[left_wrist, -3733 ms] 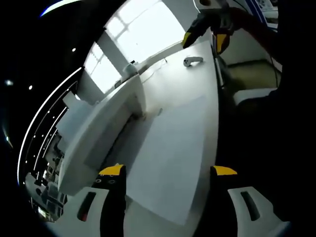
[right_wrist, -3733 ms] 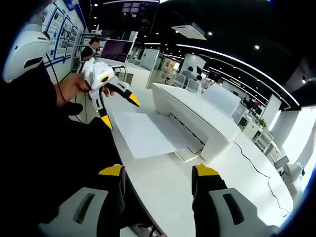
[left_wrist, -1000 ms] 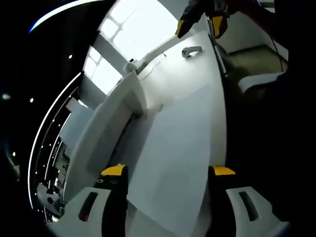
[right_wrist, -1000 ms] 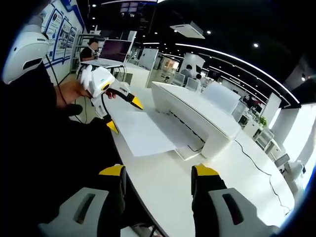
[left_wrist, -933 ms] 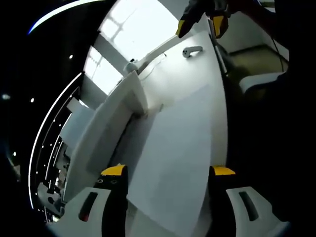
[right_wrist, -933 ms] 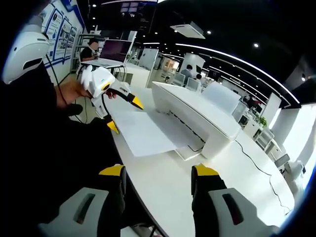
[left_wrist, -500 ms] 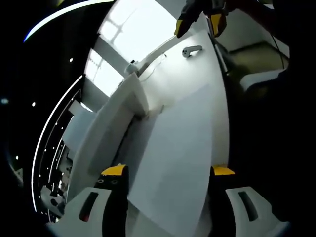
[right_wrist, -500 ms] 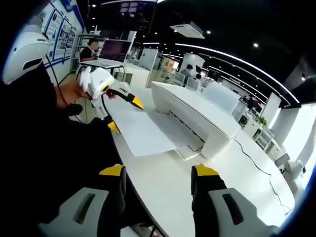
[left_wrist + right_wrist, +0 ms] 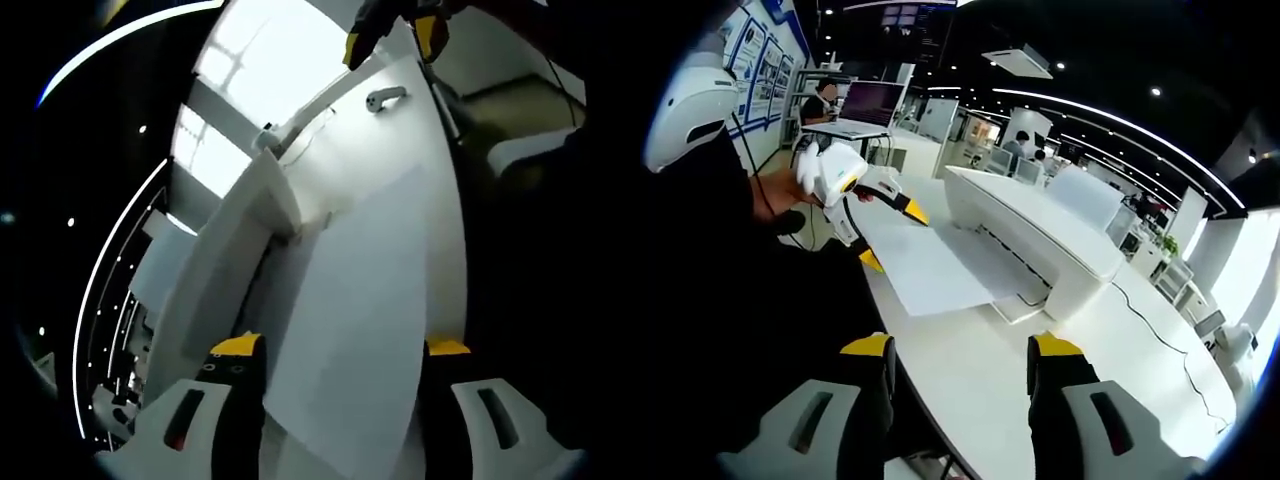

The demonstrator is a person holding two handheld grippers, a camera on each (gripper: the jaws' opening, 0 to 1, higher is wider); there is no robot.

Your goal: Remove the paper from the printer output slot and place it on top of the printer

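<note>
Both grippers stand with their jaws spread, and neither pinches anything. Seen from the right gripper view, the left gripper (image 9: 890,235) is held in a person's hand (image 9: 780,190) at the far corner of the sheet of paper (image 9: 935,265), one yellow tip above the sheet's edge and the other below it (whether either tip touches the sheet cannot be told). In the left gripper view, the left gripper (image 9: 335,350) has its two jaws rising on either side of the paper (image 9: 365,320), whose near end lies between them.

The paper lies flat, reaching out from the output slot at the front of the white printer (image 9: 1035,235) over the white table (image 9: 990,375); its far end goes in under the printer body. The top of the printer is bare. A cable (image 9: 1150,320) runs across the table behind the printer.

The right gripper (image 9: 960,350) hangs over the near table edge, well apart from the paper. In the left gripper view it shows as the right gripper (image 9: 395,25) at the top, above the far end of the table, near a small white thing (image 9: 385,97) lying on the tabletop.

A person sits at a laptop (image 9: 872,103) in the background.
</note>
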